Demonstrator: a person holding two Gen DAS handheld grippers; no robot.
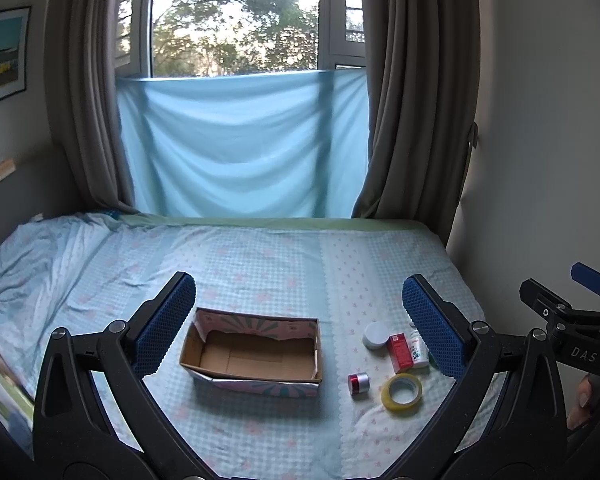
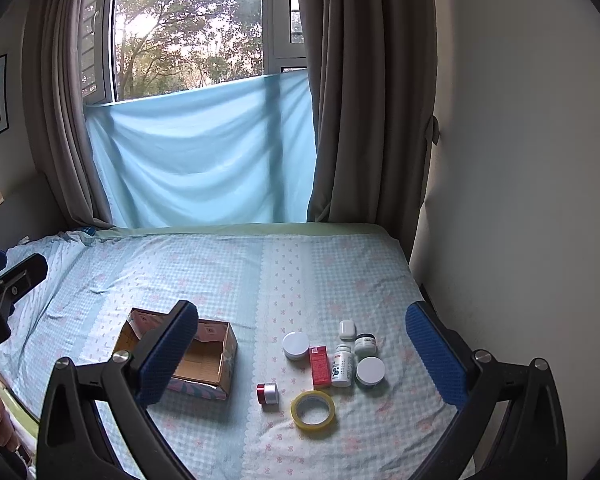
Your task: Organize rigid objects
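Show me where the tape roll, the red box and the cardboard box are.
tape roll (image 2: 313, 409): right wrist view, on its yellow ring, front edge.
red box (image 2: 320, 369): right wrist view, middle of its top face.
cardboard box (image 1: 256, 385): left wrist view, on its near outer wall.

The right gripper (image 2: 302, 344) hangs wide open above the bed (image 2: 284, 272). An open cardboard box (image 2: 204, 364) sits toward the bed's left side. Right of it cluster a red carton (image 2: 320, 366), white bottle (image 2: 342, 365), two white-lidded jars (image 2: 295, 345) (image 2: 370, 371), earbud case (image 2: 347, 329), red-and-silver jar (image 2: 267, 394) and yellow tape roll (image 2: 313, 409).
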